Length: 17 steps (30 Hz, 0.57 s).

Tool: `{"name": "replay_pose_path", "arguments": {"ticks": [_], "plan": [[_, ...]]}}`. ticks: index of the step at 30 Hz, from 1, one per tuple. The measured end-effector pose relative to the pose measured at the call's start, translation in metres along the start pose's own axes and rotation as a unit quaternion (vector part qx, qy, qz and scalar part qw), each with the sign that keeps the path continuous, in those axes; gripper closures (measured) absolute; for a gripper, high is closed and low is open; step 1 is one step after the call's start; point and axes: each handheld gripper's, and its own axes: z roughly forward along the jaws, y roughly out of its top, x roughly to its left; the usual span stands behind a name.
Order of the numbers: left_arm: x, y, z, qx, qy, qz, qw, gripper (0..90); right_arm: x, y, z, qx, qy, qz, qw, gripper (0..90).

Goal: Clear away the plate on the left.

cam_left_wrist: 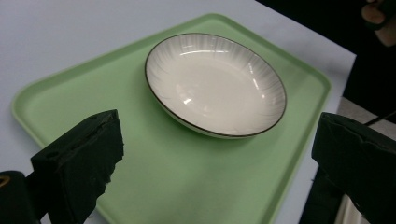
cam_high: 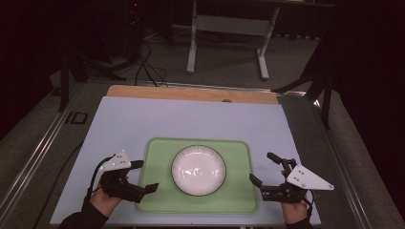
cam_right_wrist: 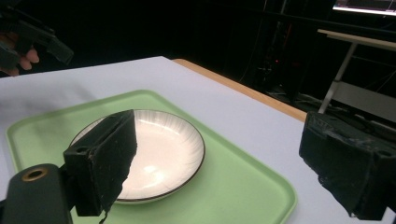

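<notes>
We see the shallow white ceramic bowl with a thin dark rim [cam_high: 198,170] sitting upright and empty, roughly centred on the light-green plastic tray with rounded corners [cam_high: 239,191]. Same bowl in the left gripper view [cam_left_wrist: 215,84] and the right gripper view [cam_right_wrist: 163,154], its inside ribbed and glossy. The tray lies flat on the pale blue-grey counter [cam_high: 191,119], near our edge; a wooden strip [cam_high: 191,93] runs along the counter's far side.

Our left tongs [cam_high: 144,175] hover at the tray's left edge, jaws spread wide, nothing between them, pointing toward the bowl but clear of it. Our right tongs [cam_high: 264,168] sit just off the tray's right edge over bare counter, jaws likewise released and empty. Both are apart from the bowl, one on each side. Each is held by a hand coming in from the near edge: left hand [cam_high: 102,200], right hand [cam_high: 295,210].

Beyond the counter: dark floor, a white-framed stand [cam_high: 229,28], cables [cam_high: 148,67].
</notes>
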Motion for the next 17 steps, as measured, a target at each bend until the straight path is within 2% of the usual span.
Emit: {"name": "replay_pose_path", "arguments": {"ticks": [7,13,17], "plan": [[0.0017,-0.0032,0.0036,-0.008,0.004,0.001,1.0,2.5,-0.0003,-0.0022,0.0011,0.004,0.002,0.004,1.0,11.0],[-0.0006,-0.0035,0.006,-0.017,0.007,0.015,0.9997,2.6,-0.0019,-0.0044,0.002,0.008,0.003,0.009,0.9999,11.0],[-0.0011,-0.0032,0.0056,-0.02,0.009,0.017,0.9996,2.8,-0.0027,-0.0049,0.0022,0.009,0.002,0.011,0.9999,11.0]]}}
